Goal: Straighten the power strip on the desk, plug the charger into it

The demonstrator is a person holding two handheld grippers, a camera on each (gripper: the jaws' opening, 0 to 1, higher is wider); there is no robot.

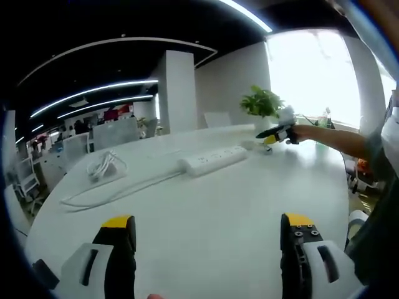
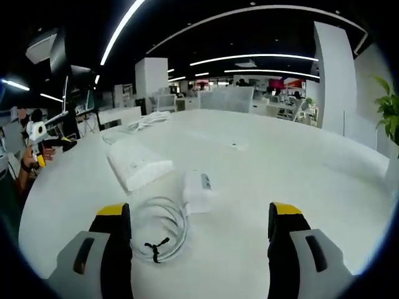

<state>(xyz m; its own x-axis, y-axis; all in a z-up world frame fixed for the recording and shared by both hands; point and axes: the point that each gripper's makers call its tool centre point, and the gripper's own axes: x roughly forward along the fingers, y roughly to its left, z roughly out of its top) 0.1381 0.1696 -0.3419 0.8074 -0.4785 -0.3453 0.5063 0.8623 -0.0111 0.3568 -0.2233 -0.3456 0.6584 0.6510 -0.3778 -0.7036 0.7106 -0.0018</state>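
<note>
Plainly the power strip [image 1: 214, 159] lies well in from the desk [image 1: 206, 224] edges, its long axis slanting across the top rather than square to any edge, and its cord [image 1: 118, 188] trails off toward a loose coil. The charger [image 2: 199, 189] with its bundled cable [image 2: 161, 232] sits just beside the strip's near end. Both the left gripper [image 1: 209, 233] and the right gripper [image 2: 199, 225] are spread wide and empty, so straightening looks not yet begun; the next move calls for a grip on the strip to turn it.

A white worktop [image 1: 237, 205] is set in an open office. Curved light strips [image 2: 262, 59] are seen on the dark ceiling, a bright window [image 1: 315, 75] at 1 o'clock, white pillars [image 1: 181, 90] and a potted plant [image 1: 262, 103] beyond.
</note>
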